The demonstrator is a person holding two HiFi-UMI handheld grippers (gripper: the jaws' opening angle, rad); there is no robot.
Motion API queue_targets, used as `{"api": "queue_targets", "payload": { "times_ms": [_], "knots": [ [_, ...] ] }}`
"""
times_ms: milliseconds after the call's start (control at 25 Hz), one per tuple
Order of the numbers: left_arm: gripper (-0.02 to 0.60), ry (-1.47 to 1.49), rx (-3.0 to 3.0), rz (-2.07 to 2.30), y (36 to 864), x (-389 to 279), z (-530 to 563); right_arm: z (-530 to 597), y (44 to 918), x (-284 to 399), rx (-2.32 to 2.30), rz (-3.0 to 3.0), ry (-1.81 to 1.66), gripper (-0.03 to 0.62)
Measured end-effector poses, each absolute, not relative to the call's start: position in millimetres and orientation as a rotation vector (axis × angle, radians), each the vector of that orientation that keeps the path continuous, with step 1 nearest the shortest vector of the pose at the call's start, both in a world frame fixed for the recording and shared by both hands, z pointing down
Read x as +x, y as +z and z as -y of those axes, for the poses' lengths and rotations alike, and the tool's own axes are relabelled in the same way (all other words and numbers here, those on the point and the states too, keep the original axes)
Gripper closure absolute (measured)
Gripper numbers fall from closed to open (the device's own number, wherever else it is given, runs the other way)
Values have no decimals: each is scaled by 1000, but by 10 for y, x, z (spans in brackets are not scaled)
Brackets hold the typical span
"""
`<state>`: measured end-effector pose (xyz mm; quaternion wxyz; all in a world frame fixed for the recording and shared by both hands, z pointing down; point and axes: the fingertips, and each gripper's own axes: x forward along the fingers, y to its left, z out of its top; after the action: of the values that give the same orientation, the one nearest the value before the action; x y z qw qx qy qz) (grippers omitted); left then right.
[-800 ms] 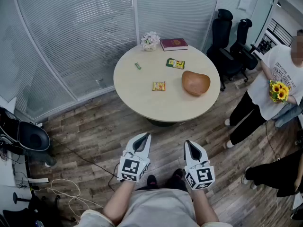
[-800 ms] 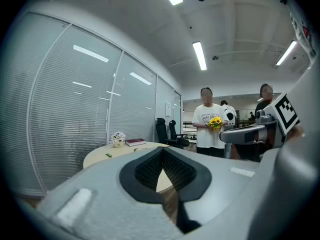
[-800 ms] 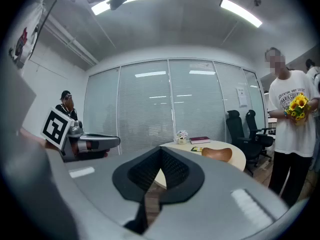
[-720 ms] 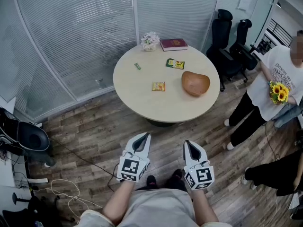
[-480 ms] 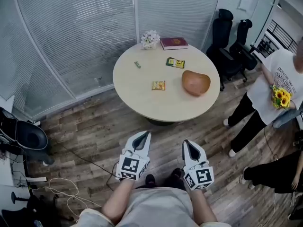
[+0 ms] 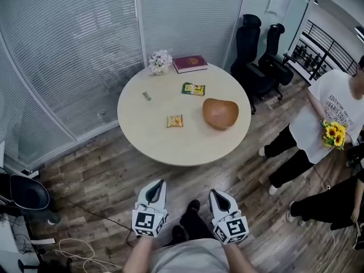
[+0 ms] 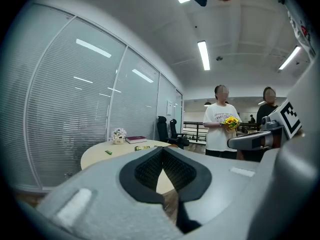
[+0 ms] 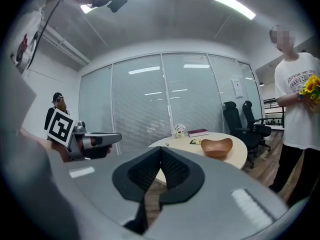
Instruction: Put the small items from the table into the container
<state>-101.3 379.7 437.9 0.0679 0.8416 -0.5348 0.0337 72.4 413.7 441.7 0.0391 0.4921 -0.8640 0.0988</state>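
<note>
While both tools hang over the wood floor [image 6: 85,169], well short of the bench [image 6: 170,147], nothing is held. Left hand-held gripper [image 6: 158,184]: jaws together, tips touching, nothing between. Right hand-held gripper [image 6: 216,194]: the same.

Task items, all on the bench top:
- orange packet [image 6: 174,120], near the middle, left of the bowl [image 6: 220,112]
- yellow-green packet [image 6: 194,89], farther back
- green sliver [image 6: 147,95], toward the left edge, too small to identify

Handling, as judged: the packets look flat, light and crinkly, likely slippery film. Lying flat, they give little to bite on, so pinch a short edge or corner at a low angle. The sliver needs a tip-only pinch. The bowl is shallow and open, so a drop from just above should do.

Surroundings: book [image 6: 190,63] and flowers [image 6: 160,61] sit at the far rim, clear of the items. Chairs [image 6: 256,50] stand behind on the right. A person [image 6: 330,118] with sunflowers stands to the right, apart from the bench. The near side of the bench is unobstructed.
</note>
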Motion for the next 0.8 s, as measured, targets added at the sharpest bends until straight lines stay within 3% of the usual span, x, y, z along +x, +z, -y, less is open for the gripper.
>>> {"api": "queue_targets", "payload": {
  "times_ms": [400,800],
  "knots": [
    [584,167,2558,1561,4348,-968,-2980,-2716,4911,233,1410,2668,379,592],
    [584,234,2417,1692,4389,-1662,-1876,-1285,5494,-465,1226,2630,438,592]
  ]
}}
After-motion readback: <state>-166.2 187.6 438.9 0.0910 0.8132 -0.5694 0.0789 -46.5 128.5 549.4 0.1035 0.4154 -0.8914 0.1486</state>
